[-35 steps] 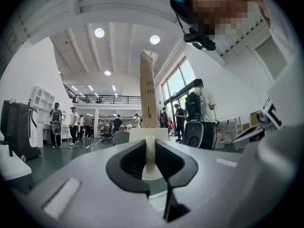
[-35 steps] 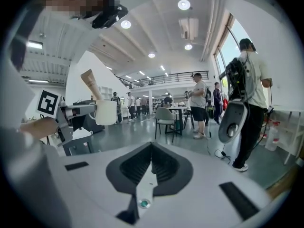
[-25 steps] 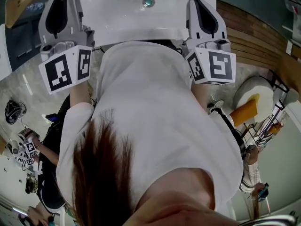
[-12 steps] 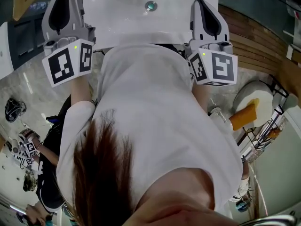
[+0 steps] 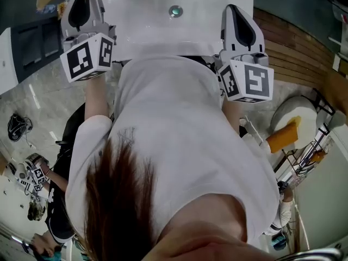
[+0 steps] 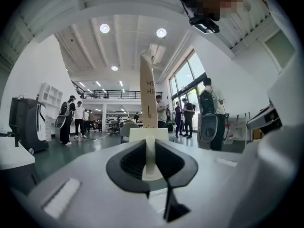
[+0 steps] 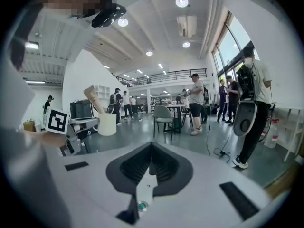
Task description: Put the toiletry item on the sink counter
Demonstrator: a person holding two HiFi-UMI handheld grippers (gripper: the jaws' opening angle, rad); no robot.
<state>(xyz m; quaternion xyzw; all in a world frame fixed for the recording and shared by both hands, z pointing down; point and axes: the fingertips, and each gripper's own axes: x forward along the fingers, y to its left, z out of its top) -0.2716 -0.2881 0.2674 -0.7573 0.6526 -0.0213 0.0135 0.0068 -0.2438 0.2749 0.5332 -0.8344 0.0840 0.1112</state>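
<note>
- The left hand-held gripper point(image 6: 150, 148) is clamped on the toiletry item point(image 6: 148, 135). It is a white cup with a tall tan tube point(image 6: 148, 89) standing up in it.
- The jaws pinch a thin white part on the near side of the cup.
- In the right gripper view, the cup hangs in the air off to the left, and the tube leans a little.
- The right hand-held gripper point(image 7: 150, 158) has its jaws together, with nothing between them.
- Seen from the head, both grippers reach over the front edge of the white sink point(image 5: 141, 26). There is one on each side of the drain point(image 5: 175, 11).
- The left one is by the sink's left edge.
- Far back, people point(image 6: 76, 122) stand in a big bright room.
</note>
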